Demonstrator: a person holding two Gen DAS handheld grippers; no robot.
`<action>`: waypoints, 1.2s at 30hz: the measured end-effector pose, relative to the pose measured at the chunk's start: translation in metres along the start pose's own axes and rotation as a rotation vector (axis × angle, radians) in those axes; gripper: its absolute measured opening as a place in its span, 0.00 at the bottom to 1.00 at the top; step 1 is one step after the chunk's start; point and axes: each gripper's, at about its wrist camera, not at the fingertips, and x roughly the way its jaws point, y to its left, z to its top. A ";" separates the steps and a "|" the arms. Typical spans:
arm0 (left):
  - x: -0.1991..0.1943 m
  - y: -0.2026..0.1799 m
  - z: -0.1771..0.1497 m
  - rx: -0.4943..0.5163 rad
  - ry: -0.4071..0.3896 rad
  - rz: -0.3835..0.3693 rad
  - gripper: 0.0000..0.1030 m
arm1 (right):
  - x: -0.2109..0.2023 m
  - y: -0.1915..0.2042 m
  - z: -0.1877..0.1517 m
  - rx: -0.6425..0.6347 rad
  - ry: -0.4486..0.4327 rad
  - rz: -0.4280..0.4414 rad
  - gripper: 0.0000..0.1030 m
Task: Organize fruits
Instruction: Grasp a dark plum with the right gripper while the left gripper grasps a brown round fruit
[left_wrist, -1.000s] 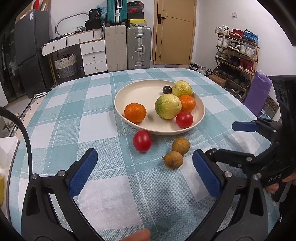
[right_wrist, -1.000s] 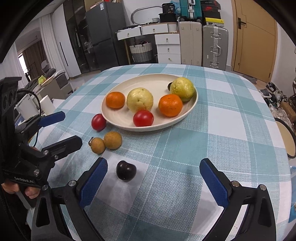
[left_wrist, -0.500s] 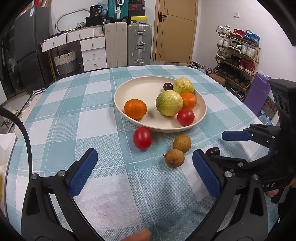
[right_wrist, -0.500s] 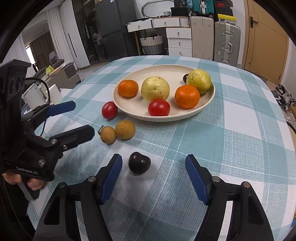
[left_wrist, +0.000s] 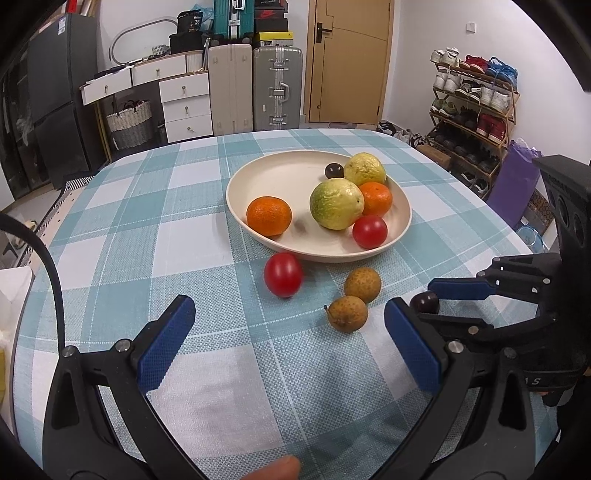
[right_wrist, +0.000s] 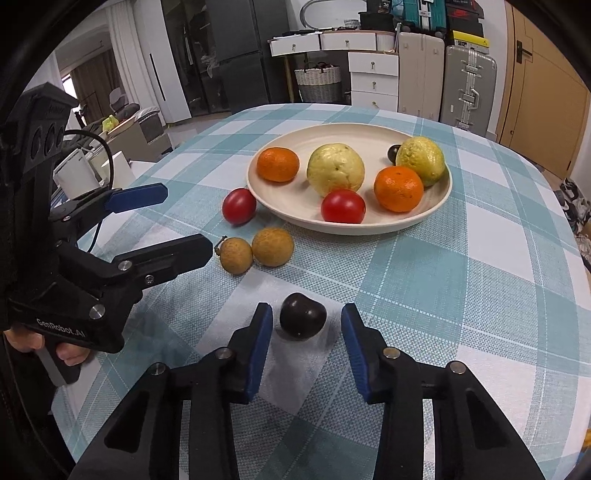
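A round table (right_wrist: 480, 258) under a teal-and-white checked woven cloth carries a shallow cream round plate (right_wrist: 436, 206) toward its far edge. On the plate lie two yellow-green guavas, two oranges, a red tomato and a small dark fruit half hidden behind the farther guava. Off the plate, by its near rim, lie a second red tomato (right_wrist: 239, 206) and two brown longans (right_wrist: 272, 246).

Nearer the front edge lies a dark purple round cherry (right_wrist: 303, 320), between the blue pads of the right gripper (right_wrist: 306, 328). Its jaws have just been closing; a sliver of cloth shows on each side of the cherry, so the pads are not yet touching it.

The left gripper (left_wrist: 288, 339) hangs spread wide over bare cloth, nothing between its pads, well left of the cherry. Its black body reads "GenRobot.AI".
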 end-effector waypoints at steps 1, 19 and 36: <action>0.000 0.000 0.000 -0.001 0.001 -0.001 0.99 | 0.000 0.001 0.000 -0.005 0.000 -0.004 0.38; 0.002 -0.004 -0.001 0.007 0.023 -0.010 0.99 | -0.015 -0.002 0.004 0.008 -0.058 0.002 0.25; 0.032 -0.028 -0.006 0.077 0.161 -0.104 0.46 | -0.023 -0.012 0.006 0.041 -0.082 -0.003 0.25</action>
